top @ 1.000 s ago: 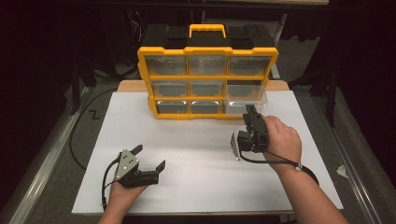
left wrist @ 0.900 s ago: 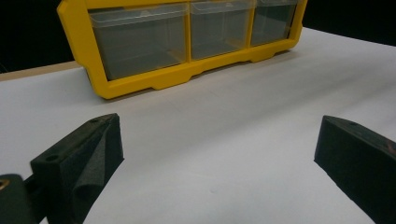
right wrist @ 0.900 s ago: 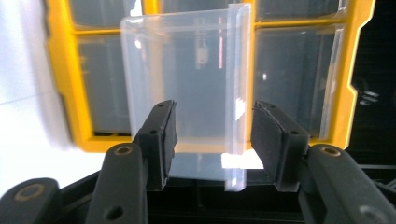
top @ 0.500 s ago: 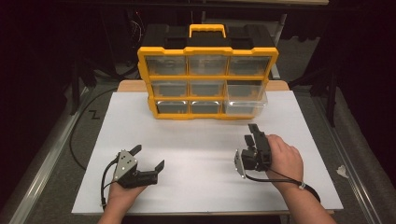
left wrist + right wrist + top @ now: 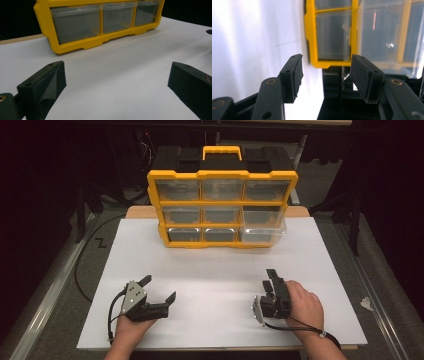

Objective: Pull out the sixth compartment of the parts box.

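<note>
Grippers (image 5: 159,289) (image 5: 273,279), two, face one organizer (image 5: 223,209) with nine drawers.

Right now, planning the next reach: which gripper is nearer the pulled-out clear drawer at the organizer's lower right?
Right. The right gripper sits in front of the pulled-out drawer; the left gripper lies farther off, across the table.

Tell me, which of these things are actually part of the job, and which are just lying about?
Part of the job:
- yellow drawer organizer
- its pulled-out clear drawer, bottom right
- left gripper, open, empty
- right gripper, open, empty
- white sheet they work on

Lying about:
- crumpled white scrap off the sheet's right edge
- black cable on the floor at left
</note>
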`<action>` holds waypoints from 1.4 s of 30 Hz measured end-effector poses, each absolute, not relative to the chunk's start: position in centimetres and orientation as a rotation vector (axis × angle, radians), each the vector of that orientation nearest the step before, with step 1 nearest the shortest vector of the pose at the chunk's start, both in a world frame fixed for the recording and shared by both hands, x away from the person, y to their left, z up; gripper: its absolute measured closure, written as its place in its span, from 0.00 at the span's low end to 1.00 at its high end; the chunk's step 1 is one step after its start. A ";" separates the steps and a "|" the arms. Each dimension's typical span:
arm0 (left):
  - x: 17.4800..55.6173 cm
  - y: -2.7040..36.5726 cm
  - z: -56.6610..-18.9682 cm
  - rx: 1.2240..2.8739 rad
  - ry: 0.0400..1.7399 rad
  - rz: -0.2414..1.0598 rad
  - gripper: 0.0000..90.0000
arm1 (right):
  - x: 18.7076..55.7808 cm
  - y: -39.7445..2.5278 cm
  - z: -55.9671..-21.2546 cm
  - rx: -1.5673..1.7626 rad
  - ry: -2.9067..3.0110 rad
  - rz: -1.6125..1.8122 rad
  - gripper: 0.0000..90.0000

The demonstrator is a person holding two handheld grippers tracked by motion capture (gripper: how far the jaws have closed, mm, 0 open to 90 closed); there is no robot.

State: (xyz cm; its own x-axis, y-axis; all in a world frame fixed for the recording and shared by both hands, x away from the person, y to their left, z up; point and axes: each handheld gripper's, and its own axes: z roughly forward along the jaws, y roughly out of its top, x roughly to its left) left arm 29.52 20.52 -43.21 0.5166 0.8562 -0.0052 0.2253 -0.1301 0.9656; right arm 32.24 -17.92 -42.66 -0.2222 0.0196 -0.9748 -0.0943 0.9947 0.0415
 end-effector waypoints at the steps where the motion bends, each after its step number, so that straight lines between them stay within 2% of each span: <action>1: 29.5 20.5 -43.2 1.650 0.933 0.709 0.03 | 32.1 -18.2 -42.9 -0.062 1.793 0.102 0.51; 7: 29.4 20.5 -43.2 1.649 0.940 0.713 0.03 | 31.4 -20.5 -43.7 0.000 1.829 0.112 0.50; 16: 29.5 20.5 -43.2 1.651 0.943 0.714 0.03 | 31.5 -20.4 -43.6 -0.028 1.814 0.129 0.46; 25: 29.5 20.4 -43.3 1.656 0.938 0.712 0.03 | 31.9 -19.7 -43.8 -0.050 1.857 0.119 0.31; 26: 29.5 20.4 -43.3 1.656 0.937 0.712 0.03 | 31.8 -19.7 -43.8 -0.035 1.859 0.119 0.27; 33: 29.5 20.5 -43.2 1.652 0.938 0.710 0.03 | 31.7 -19.9 -43.6 -0.057 1.842 0.118 0.17; 35: 29.5 20.5 -43.2 1.654 0.937 0.710 0.03 | 31.6 -19.9 -43.6 -0.078 1.831 0.126 0.10; 36: 29.5 20.5 -43.3 1.655 0.937 0.709 0.03 | 31.6 -19.9 -43.6 -0.078 1.831 0.126 0.10; 38: 29.4 20.5 -43.2 1.654 0.936 0.709 0.03 | 31.6 -19.7 -43.6 -0.101 1.814 0.126 0.02; 42: 29.4 20.5 -43.2 1.652 0.936 0.709 0.03 | 31.3 -19.5 -43.6 -0.112 1.793 0.133 0.01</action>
State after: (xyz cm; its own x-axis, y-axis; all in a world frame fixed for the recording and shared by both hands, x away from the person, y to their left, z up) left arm 29.42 20.52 -43.23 0.5162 0.8565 -0.0041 0.2282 -0.1329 0.9645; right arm 31.32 -19.50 -43.64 -0.2235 -0.0039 -0.9747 -0.1476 0.9886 0.0299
